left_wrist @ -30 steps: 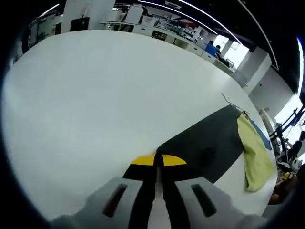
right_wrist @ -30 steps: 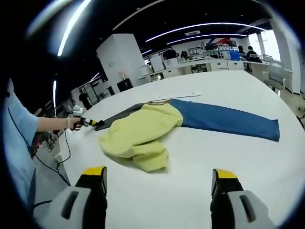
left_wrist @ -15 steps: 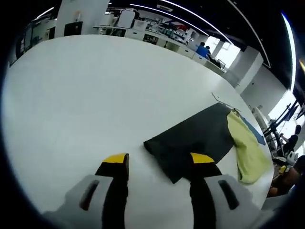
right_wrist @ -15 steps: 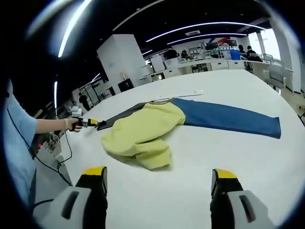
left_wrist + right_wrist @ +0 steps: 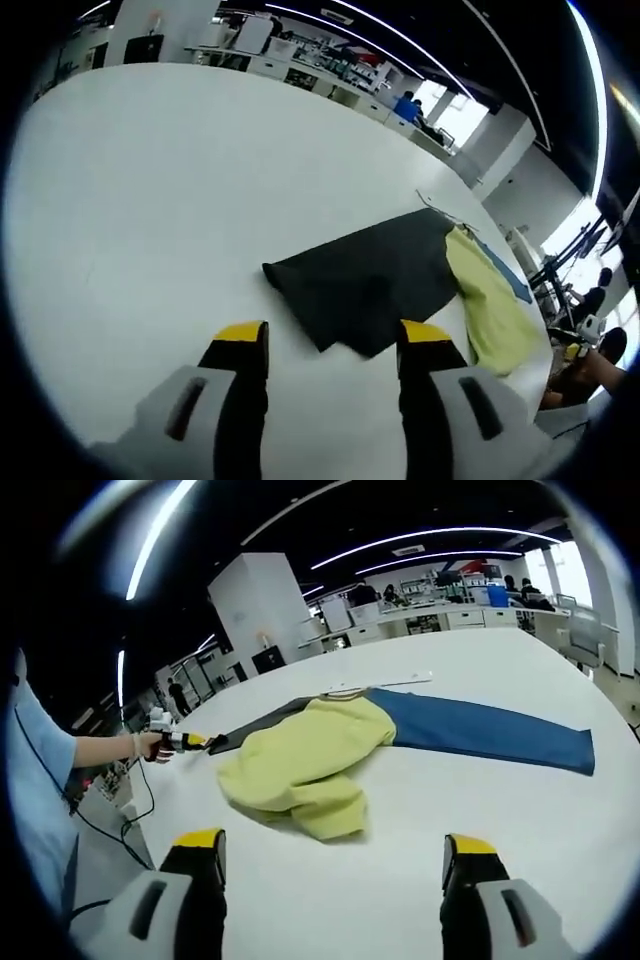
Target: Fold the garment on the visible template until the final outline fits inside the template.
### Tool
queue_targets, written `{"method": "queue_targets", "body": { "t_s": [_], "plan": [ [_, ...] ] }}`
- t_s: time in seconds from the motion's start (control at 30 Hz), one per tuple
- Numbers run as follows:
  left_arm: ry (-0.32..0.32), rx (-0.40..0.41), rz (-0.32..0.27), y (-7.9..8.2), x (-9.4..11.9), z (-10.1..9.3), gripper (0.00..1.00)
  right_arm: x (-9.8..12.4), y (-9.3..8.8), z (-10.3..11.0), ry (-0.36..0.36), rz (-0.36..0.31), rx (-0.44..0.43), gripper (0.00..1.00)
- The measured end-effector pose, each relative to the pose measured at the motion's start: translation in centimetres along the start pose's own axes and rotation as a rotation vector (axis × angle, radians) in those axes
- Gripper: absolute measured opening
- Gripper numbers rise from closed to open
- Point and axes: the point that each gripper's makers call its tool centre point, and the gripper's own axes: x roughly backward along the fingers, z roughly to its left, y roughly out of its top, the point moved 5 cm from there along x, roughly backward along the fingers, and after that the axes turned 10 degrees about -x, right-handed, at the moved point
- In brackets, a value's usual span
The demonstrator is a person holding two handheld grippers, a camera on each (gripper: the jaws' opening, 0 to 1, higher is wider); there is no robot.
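Left gripper view: nearest, left tool with jaws spread apart, holding nothing, hovering over white surface. Just beyond, dark panel lying flat, its near corner between the two yellow tips. Farther right, yellow garment bunched over the far end of the dark panel, with a strip of blue panel behind.

Right gripper view: nearest, right tool, also spread wide and empty, above bare surface. Beyond, same yellow garment in a crumpled heap, overlapping both the dark panel and the long blue panel. At the left, a hand with the left tool just beside the dark end. Cannot tell which panel serves as the template.

Handling, as judgement: soft, light cloth, no stiffness, likely to sag and slide a little on smooth surface; best taken at an edge or corner, pinching a single layer, then lifted and spread before folding.

Count: one garment, one dark panel, one blue panel, two tools.
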Motion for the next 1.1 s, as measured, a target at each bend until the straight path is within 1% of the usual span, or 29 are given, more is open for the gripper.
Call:
{"method": "queue_targets", "body": {
  "t_s": [0.1, 0.3, 0.47, 0.5, 0.63, 0.67, 0.73, 0.8, 0.9, 1.0, 1.07, 1.1],
  "plan": [
    [0.004, -0.008, -0.001, -0.2, -0.1, 0.0, 0.43, 0.1, 0.1, 0.0, 0.001, -0.002, -0.001, 0.90],
    [0.021, 0.047, -0.027, -0.2, -0.5, 0.4, 0.31, 0.3, 0.2, -0.2, -0.004, 0.002, 0.001, 0.89],
    [0.028, 0.090, -0.056, -0.1, -0.9, 0.5, 0.24, 0.8, 0.2, -0.4, -0.014, 0.001, -0.001, 0.89],
    [0.033, 0.097, -0.059, -0.2, -1.0, 0.5, 0.22, 0.8, 0.2, -0.4, -0.016, 0.000, -0.003, 0.89],
    [0.048, 0.139, -0.085, -0.1, -1.2, 0.8, 0.07, 0.8, -0.1, -0.4, -0.018, 0.001, -0.010, 0.89],
    [0.050, 0.143, -0.091, -0.1, -1.2, 0.8, 0.05, 0.8, -0.1, -0.3, -0.016, 0.000, -0.011, 0.89],
    [0.057, 0.156, -0.099, -0.2, -1.3, 0.8, 0.03, 0.8, -0.2, -0.2, -0.012, 0.001, -0.015, 0.89],
    [0.052, 0.164, -0.090, -0.4, -1.3, 0.6, 0.00, 0.8, -0.4, -0.1, -0.011, 0.008, -0.012, 0.89],
    [0.054, 0.166, -0.089, -0.5, -1.1, 0.4, 0.00, 0.8, -0.4, 0.0, -0.008, 0.005, -0.017, 0.89],
    [0.043, 0.167, -0.080, -0.6, -0.7, 0.2, 0.00, 0.7, -0.3, 0.1, -0.006, 0.004, -0.012, 0.89],
    [0.026, 0.152, -0.067, -0.8, -0.2, 0.0, 0.00, 0.7, -0.2, 0.2, -0.004, 0.002, -0.011, 0.89],
    [0.028, 0.141, -0.063, -0.9, 0.1, 0.0, 0.00, 0.7, -0.2, 0.2, -0.004, 0.001, -0.012, 0.89]
  ]
}}
